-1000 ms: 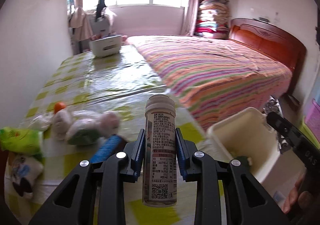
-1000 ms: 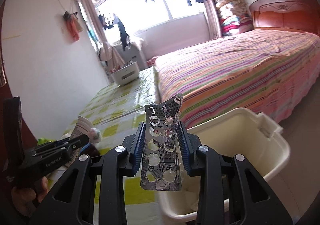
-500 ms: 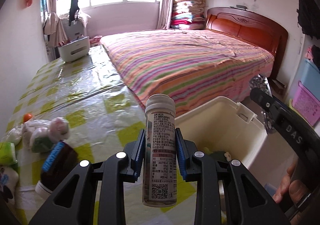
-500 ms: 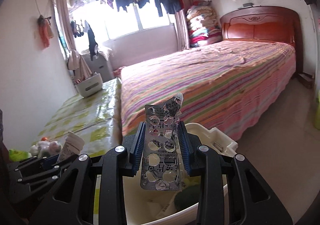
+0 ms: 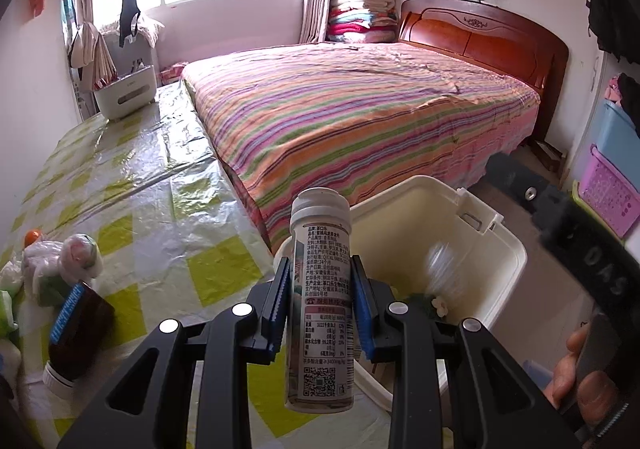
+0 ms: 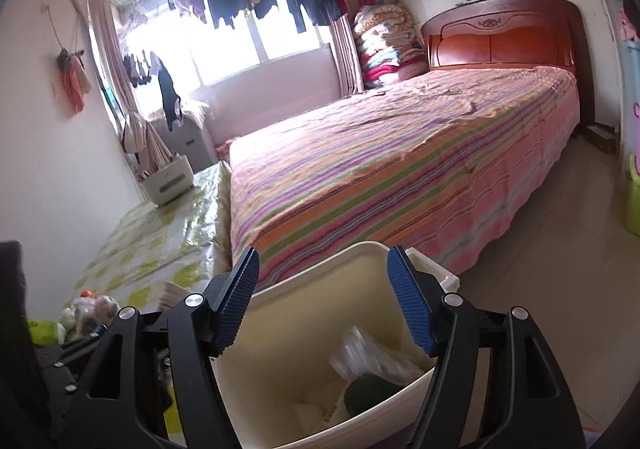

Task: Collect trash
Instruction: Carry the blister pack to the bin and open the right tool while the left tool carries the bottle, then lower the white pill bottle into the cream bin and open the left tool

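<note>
Left gripper (image 5: 320, 305): black frame, blue ribbed pads, jaws drawn in to a narrow gap and clamped on a white cylindrical plastic bottle (image 5: 322, 301). Bottle upright between the pads, gripped about mid-height. White ribbed cap on top; printed label with dense black text, a red band near the middle, a nutrition table and a QR code near the base. Base of the bottle hangs below the pads. In this view the bottle sits over the near rim of the cream rectangular plastic bin (image 5: 504, 245), at the edge of the table covered in a yellow-green checked plastic sheet (image 5: 152, 209).

Right gripper (image 6: 324, 301): same build, jaws opening, pads well apart, nothing between them. It points down into the cream bin (image 6: 304, 289). Inside the bin: a blurred silvery-clear item (image 6: 368, 353), cannot tell what it is, above a dark green lump (image 6: 368, 393) and some pale paper scraps. From the left wrist view the same blur (image 5: 440, 265) shows against the bin's inner wall.

On the table, left side: a brown bottle with a blue label (image 5: 76, 333) lying on its side, white cap toward the camera; a bundle of crumpled white and pink bags (image 5: 64, 257); a small orange object (image 5: 32, 237).

Beyond: bed with a striped multicolour cover (image 5: 360, 117), just beside the table and bin.
</note>
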Motion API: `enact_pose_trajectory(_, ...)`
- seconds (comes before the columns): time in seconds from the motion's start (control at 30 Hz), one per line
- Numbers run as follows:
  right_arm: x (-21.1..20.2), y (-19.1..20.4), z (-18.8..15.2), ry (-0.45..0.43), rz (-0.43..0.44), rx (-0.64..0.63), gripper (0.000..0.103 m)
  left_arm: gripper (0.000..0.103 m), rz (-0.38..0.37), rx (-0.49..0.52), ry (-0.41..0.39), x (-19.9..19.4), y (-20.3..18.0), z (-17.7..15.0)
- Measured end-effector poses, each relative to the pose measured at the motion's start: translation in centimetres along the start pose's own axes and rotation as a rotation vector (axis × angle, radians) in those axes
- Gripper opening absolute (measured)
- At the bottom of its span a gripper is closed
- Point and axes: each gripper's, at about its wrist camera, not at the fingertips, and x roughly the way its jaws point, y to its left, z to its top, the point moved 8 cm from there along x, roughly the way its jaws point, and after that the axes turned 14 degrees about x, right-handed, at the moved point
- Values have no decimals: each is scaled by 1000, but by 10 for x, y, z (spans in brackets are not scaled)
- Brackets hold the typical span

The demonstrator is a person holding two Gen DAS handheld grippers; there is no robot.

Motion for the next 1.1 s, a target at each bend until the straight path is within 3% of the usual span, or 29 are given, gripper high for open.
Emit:
enact_pose_trajectory(0.33, -24, -13, 19, -84, 57, 108, 73, 28, -37, 12, 51, 17, -17, -6)
enact_pose_trajectory(0.53, -23, -19, 20, -80, 69, 142, 79, 28, -64, 28, 70, 23, -31, -6)
enact_pose_trajectory(1.1, -21, -26, 23, -71, 104, 171, 82, 28, -79, 62, 94, 36, -46, -6)
